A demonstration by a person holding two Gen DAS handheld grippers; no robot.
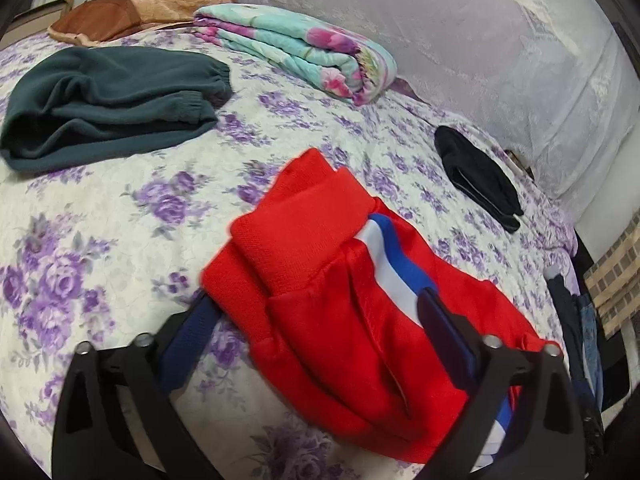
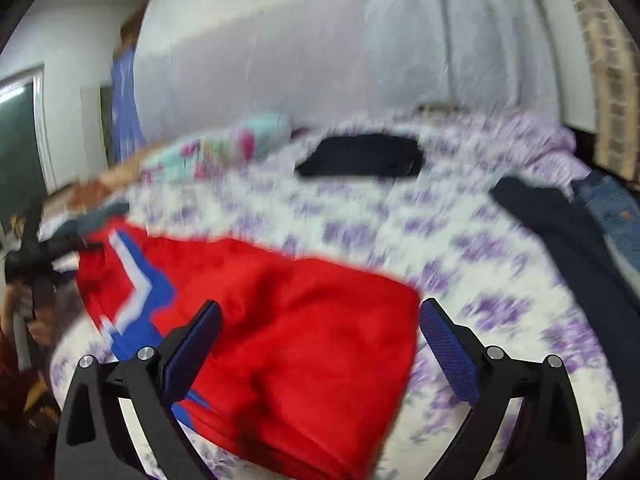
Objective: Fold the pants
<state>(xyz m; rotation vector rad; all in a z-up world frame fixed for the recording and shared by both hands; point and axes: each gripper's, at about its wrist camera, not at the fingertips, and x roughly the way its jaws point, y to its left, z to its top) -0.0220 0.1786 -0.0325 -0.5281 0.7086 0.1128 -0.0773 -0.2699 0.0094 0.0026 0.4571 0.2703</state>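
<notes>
Lying folded on the bedspread (image 1: 100, 208), red pants (image 1: 340, 280) sit between each wide-spread hand-held gripper (image 1: 316, 320) (image 2: 320, 334).

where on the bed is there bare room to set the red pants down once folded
Bare bedspread lies between the red pants and the green sweatpants, and between the red pants and the black folded garment. It is crowded near the floral quilt and dark clothes.

Left gripper (image 1: 320, 312) wide open over red pants (image 1: 340, 280), folded w/ blue-white stripe, on floral bedspread (image 1: 100, 240). One pad seems to touch the fabric. Teal sweatpants (image 1: 104, 104), folded quilt (image 1: 296, 48), black garment (image 1: 476, 176) lie farther back.
</notes>
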